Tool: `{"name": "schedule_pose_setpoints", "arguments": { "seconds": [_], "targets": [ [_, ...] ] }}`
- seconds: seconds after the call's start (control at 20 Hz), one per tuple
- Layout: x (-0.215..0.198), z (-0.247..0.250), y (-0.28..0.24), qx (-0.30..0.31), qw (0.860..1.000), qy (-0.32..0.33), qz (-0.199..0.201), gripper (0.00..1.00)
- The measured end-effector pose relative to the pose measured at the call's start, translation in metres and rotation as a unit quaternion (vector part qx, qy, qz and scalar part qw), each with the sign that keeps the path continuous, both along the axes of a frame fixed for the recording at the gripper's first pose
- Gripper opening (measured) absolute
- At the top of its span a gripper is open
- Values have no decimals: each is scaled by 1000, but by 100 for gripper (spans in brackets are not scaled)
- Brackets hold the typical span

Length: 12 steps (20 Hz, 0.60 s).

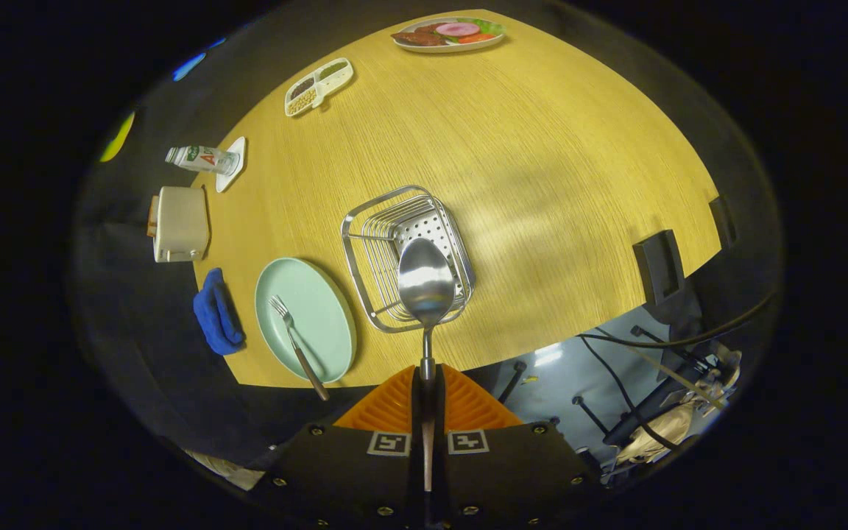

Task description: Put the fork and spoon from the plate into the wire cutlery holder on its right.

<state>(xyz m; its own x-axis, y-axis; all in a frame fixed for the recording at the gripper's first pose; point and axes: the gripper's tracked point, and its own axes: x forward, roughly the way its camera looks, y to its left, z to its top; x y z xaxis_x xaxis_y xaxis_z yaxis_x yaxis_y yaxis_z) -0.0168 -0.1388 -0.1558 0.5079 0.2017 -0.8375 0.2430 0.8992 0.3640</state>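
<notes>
My gripper [427, 383] is shut on the handle of a steel spoon [426, 283], whose bowl points forward and hangs high over the wire cutlery holder [365, 254]. The holder stands on the wooden table, its perforated bottom showing beyond the spoon's bowl. To the holder's left lies a pale green plate [321, 309] with a fork [293, 341] on it, tines toward the far side and handle reaching over the plate's near rim.
A blue cloth [216, 313] lies left of the plate, with a cream toaster [179, 223] and a bottle on a coaster [203, 158] beyond it. A divided snack dish [319, 86] and a plate of food [447, 34] sit at the far side. The table's near edge [542, 346] drops to the floor.
</notes>
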Motion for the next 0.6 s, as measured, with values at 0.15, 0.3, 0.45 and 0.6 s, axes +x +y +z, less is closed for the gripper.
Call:
{"name": "schedule_pose_setpoints", "arguments": {
  "seconds": [0.15,0.3,0.45,0.6],
  "targets": [
    [9,12,1,2,1000,-10,0,11],
    [10,23,1,-7,1000,-17,-1,14],
    [2,28,5,-13,1000,-17,9,14],
    [-11,35,7,-17,999,-23,13,20]
  ]
}}
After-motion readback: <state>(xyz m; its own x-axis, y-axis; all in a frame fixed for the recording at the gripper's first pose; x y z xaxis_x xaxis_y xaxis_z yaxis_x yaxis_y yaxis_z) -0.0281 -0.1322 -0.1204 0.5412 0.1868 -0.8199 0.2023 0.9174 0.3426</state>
